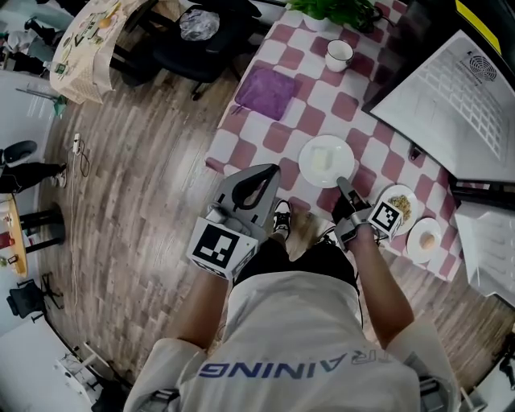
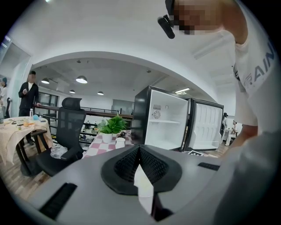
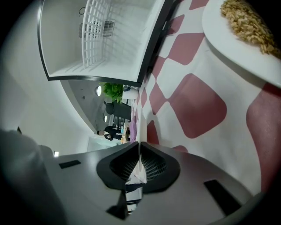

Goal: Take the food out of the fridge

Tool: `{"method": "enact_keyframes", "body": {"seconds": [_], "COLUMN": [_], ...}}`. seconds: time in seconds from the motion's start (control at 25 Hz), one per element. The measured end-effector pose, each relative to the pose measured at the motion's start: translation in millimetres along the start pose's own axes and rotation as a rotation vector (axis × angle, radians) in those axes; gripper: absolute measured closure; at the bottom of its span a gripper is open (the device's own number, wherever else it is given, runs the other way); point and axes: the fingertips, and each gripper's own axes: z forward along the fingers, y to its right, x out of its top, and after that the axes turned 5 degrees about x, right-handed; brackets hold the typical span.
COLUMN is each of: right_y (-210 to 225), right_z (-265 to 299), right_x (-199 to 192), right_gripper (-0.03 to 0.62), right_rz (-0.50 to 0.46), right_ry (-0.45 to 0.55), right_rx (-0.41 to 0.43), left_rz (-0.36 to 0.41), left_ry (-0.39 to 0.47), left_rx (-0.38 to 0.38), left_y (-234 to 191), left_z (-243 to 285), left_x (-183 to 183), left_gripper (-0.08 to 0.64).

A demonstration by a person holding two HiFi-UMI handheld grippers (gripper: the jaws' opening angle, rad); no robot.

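Food sits on three white plates on the worktop (image 1: 310, 105), a table under a pink-and-white checked cloth, and neither tool holds any of it. The right tool (image 3: 140, 144) has its jaws pressed together on nothing. In the head view it lies low over the cloth near the worktop's front edge, its tip pointing to 12 o'clock. Just past that tip, at 11 o'clock, is the largest plate (image 1: 326, 159) with a pale block on it; whether the tip touches its rim I cannot tell. At 3 o'clock from this tool, just beside its marker cube, is the plate of brownish noodle-like food (image 1: 400, 205), which fills the upper right corner of the right gripper view. At 4 o'clock, close to the worktop's edge, a smaller plate (image 1: 424, 239) carries one round tan piece. The left tool (image 2: 139, 148) is likewise closed, its jaws meeting in a line with nothing gripped. In the head view it is held by the worktop's near left corner, its own marker cube over the wooden floor (image 1: 145, 185), with the pale-block plate at its 2 o'clock. Farther out at its 12 o'clock lies a purple cloth (image 1: 269, 91), and beyond that at 1 o'clock are a white cup (image 1: 339, 54) and a green plant (image 1: 330, 10). The fridge (image 2: 164, 116) stands at the worktop's right side, at 1 o'clock in the left gripper view, its door (image 2: 206, 125) swung wide open toward 3 o'clock. A black office chair (image 2: 66, 132) is at 9 o'clock there.
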Motion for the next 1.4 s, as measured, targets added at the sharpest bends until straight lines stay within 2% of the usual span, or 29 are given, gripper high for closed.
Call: {"method": "enact_keyframes", "body": {"seconds": [0.24,0.44,0.6,0.76,0.92,1.08,1.2,1.4], "right_y": [5.6,7.7,16.9,24.4,25.0,18.4,3.5,-32.9], "right_z": [1.0,-0.4,-2.4,-4.7,-7.2,-14.0,-22.1,-42.5], "right_x": [-9.2,-7.9,-8.5,-10.6,-11.8,-2.2,9.4,34.3], "right_gripper": [0.563,0.560,0.495,0.452,0.445,0.453,0.539,0.560], "right_rz": [-0.061,-0.182,-0.335,-0.437,-0.481,-0.484,-0.535,-0.597], "right_ry": [-0.013,-0.043,-0.109,-0.168,-0.205,-0.174,-0.121,-0.002], "right_rx": [-0.093,-0.167,-0.244,-0.302,-0.326,-0.329,-0.332,-0.284], "left_rz": [0.001,0.011,0.018,0.016,0.027,0.037,0.047,0.076], "left_ry": [-0.005,0.000,-0.007,-0.012,-0.013,-0.001,0.015,0.045], "left_rx": [-0.022,-0.042,-0.062,-0.069,-0.083,-0.099,-0.123,-0.196], "left_y": [1.6,7.4,14.0,18.0,20.3,23.7,28.3,46.7], "left_z": [-1.0,1.5,3.5,4.9,6.7,11.4,16.3,31.0], "left_x": [-2.1,3.4,2.8,0.8,3.4,9.8,18.1,36.7], "left_gripper": [0.554,0.554,0.554,0.554,0.554,0.554,0.554,0.554]}}
